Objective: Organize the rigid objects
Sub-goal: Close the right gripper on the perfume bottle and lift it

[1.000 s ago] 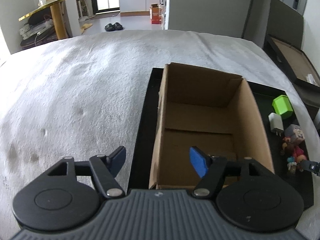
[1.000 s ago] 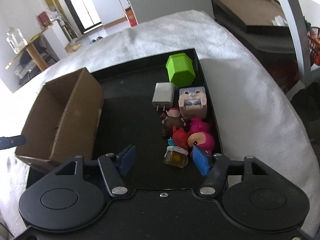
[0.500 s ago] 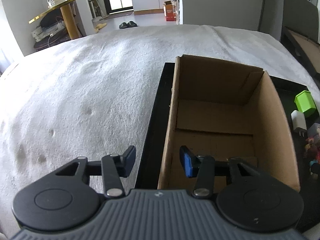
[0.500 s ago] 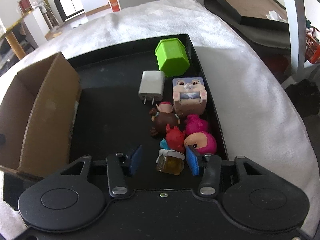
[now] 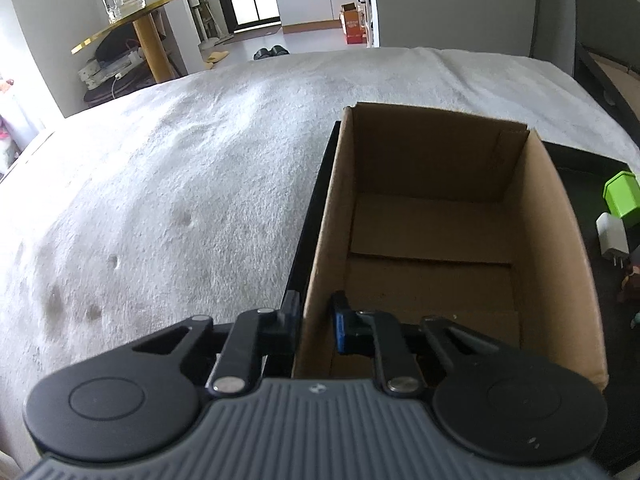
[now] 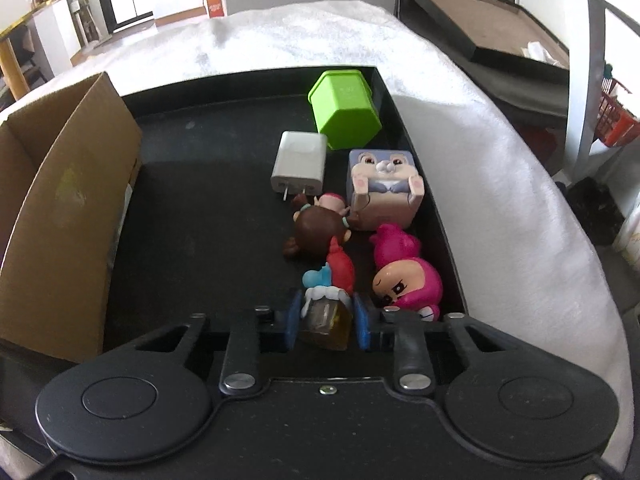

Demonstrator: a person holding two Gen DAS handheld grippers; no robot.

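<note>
An open, empty cardboard box (image 5: 440, 240) stands on the left of a black tray (image 6: 200, 216); it also shows in the right wrist view (image 6: 60, 216). My left gripper (image 5: 316, 320) is shut on the box's near left wall, one finger outside, one inside. My right gripper (image 6: 326, 322) is shut on a small amber bottle with a white cap (image 6: 324, 316) on the tray. Just beyond it lie a red and blue figure (image 6: 336, 268), a pink figure (image 6: 404, 280), a brown figure (image 6: 320, 224), a bunny cube (image 6: 384, 188), a white charger (image 6: 298, 168) and a green box (image 6: 344, 104).
The tray sits on a white fluffy cover (image 5: 180, 200). The green box (image 5: 622, 196) and the charger (image 5: 612, 236) show at the right edge of the left wrist view. A dark framed board (image 6: 500, 36) lies beyond the right side. A gold table (image 5: 140, 28) stands far left.
My left gripper closed onto the box's left wall. My right gripper moved forward and closed on the amber bottle.
</note>
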